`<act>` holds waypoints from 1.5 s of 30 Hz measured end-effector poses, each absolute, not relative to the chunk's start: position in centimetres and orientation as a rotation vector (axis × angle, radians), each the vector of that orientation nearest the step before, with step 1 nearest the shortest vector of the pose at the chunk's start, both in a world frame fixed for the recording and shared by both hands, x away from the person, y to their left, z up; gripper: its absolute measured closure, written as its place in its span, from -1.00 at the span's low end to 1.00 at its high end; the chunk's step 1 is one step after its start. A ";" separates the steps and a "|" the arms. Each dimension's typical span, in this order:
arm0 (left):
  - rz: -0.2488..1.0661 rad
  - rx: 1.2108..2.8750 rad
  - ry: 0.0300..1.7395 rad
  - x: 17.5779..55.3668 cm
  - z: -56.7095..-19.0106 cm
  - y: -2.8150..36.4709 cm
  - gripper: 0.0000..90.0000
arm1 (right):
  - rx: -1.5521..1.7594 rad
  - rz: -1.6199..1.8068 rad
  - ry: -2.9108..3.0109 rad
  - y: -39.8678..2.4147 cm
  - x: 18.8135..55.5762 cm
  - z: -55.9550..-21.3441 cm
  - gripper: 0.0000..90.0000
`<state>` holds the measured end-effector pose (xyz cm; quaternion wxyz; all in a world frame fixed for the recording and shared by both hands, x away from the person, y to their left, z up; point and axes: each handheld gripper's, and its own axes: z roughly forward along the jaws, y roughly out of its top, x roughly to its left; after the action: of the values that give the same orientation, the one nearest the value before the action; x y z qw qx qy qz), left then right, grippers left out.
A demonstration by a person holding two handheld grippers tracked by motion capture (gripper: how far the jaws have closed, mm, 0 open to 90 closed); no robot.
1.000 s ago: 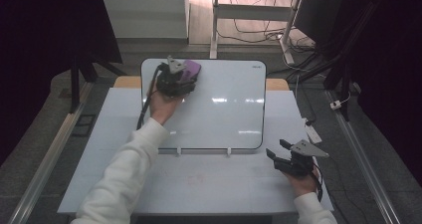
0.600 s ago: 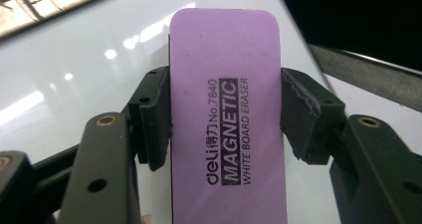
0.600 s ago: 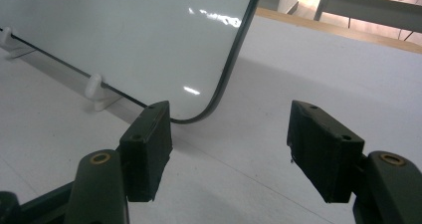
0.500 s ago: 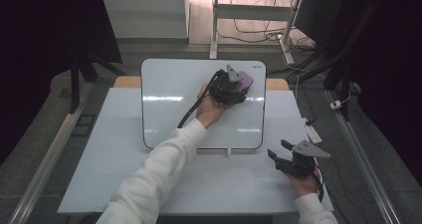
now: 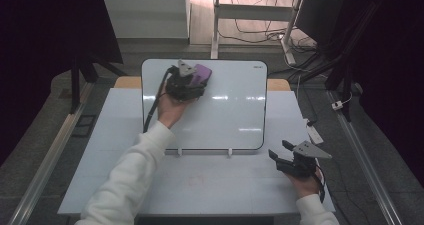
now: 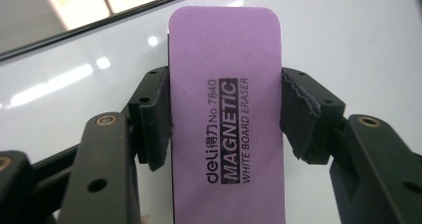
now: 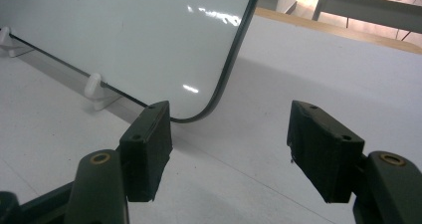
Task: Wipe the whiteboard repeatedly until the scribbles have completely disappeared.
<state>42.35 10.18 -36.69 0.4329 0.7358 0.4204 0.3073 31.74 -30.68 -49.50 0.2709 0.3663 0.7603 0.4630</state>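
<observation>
A purple whiteboard eraser point(image 6: 226, 114), its face printed with "MAGNETIC WHITE BOARD ERASER", sits clamped between the two black jaws of your left gripper point(image 5: 189, 80), the pads pressing on both of its long sides. Seen from the high view, the eraser point(image 5: 201, 73) lies against the upper left part of the whiteboard point(image 5: 235, 115), close under its top edge, with your left hand point(image 5: 171, 107) reaching up across the board's face and a white sleeve point(image 5: 131, 180) trailing back toward the near edge of the table point(image 5: 110, 135). The gripper's black cable point(image 5: 151, 107) hangs down the left side of the board. The board itself leans back from you on two small white feet point(image 5: 180, 151) at its lower edge, its glossy surface catching streaks of light. Your right gripper point(image 5: 289, 158) rests well apart from all this, low on the table beside the board's lower right corner, its jaws standing wide with nothing between them. In the right gripper view the board's rounded corner point(image 7: 199, 115) shows just beyond the left jaw, one white foot point(image 7: 94, 89) sitting farther along its edge
</observation>
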 end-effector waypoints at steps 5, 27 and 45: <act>0.773 1.788 1.104 41.5 -37.4 13.6 -0.07 | 0.988 1.245 2.045 -30.7 31.8 -49.4 -0.24; 0.695 1.889 1.016 39.8 -39.7 9.9 -0.07 | 0.980 1.237 2.052 -30.4 31.9 -49.6 -0.25; 0.446 1.859 0.898 37.0 -41.3 9.4 -0.07 | 0.931 1.316 2.082 -28.3 31.2 -48.5 -0.25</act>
<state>37.00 9.36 -41.26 0.4922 0.7662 0.3700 0.1838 31.15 -28.28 -48.52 0.2516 0.3421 0.7652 0.4838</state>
